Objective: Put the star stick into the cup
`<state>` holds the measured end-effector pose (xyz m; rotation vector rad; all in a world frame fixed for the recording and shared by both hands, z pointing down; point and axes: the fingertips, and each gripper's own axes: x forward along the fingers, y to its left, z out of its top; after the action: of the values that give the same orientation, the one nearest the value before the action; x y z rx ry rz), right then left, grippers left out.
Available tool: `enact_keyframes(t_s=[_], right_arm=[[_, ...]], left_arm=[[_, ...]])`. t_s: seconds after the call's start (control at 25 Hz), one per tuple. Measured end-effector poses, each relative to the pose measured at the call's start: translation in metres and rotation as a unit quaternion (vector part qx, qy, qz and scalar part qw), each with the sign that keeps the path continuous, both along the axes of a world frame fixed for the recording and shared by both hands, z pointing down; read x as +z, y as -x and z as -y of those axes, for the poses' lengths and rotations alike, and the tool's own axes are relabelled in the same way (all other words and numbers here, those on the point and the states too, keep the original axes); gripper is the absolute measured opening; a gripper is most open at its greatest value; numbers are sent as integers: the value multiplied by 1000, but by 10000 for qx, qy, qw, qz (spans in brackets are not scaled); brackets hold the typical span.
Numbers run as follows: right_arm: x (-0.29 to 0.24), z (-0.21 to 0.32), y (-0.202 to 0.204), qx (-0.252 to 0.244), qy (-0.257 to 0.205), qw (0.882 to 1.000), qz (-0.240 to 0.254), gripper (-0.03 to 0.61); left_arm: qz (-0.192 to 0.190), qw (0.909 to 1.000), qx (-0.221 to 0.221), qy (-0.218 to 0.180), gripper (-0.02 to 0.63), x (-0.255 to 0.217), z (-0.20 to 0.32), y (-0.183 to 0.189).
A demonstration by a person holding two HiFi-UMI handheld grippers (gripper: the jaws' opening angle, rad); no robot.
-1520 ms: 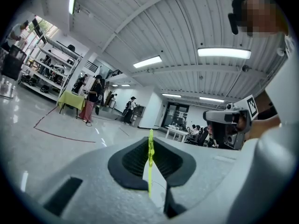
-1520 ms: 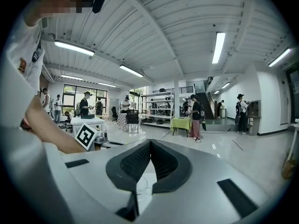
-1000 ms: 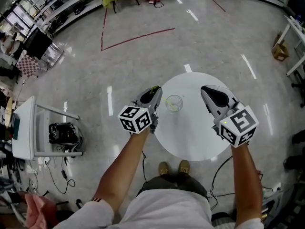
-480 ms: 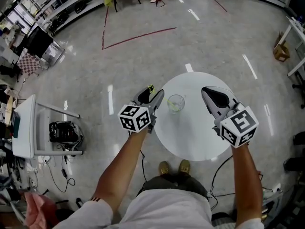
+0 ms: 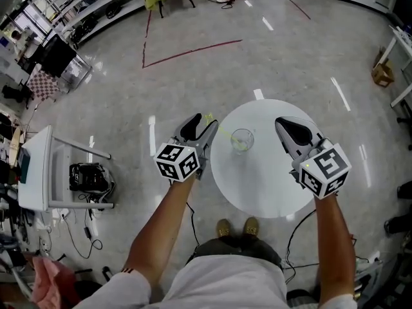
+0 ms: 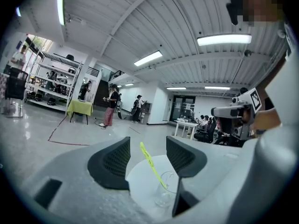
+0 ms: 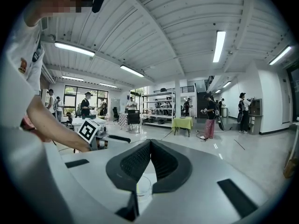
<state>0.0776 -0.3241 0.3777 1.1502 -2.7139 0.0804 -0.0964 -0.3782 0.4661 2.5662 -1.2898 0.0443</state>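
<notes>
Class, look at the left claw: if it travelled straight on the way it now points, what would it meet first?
Most likely the star stick, leaning in the cup just ahead. The left claw has just been opening; the stick's top shows between its jaws, untouched. Depth is unclear.

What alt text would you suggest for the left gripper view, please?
The left gripper is open, its fingers having just been opening, and a yellow-green star stick shows between them, untouched. The stick leans in a clear cup on a round white table.
</notes>
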Motion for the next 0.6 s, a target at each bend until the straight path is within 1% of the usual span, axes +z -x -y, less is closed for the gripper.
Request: enact_keyframes(t_s=[0.32, 0.6], right_arm=[[-17, -2, 9, -74, -185, 9998, 9, 12], [-39, -13, 13, -162, -395, 9990, 102, 12]], left_arm=[[3, 9974, 136, -712, 235, -65, -9, 0], [47, 9905, 384, -1319, 225, -123, -31, -14]])
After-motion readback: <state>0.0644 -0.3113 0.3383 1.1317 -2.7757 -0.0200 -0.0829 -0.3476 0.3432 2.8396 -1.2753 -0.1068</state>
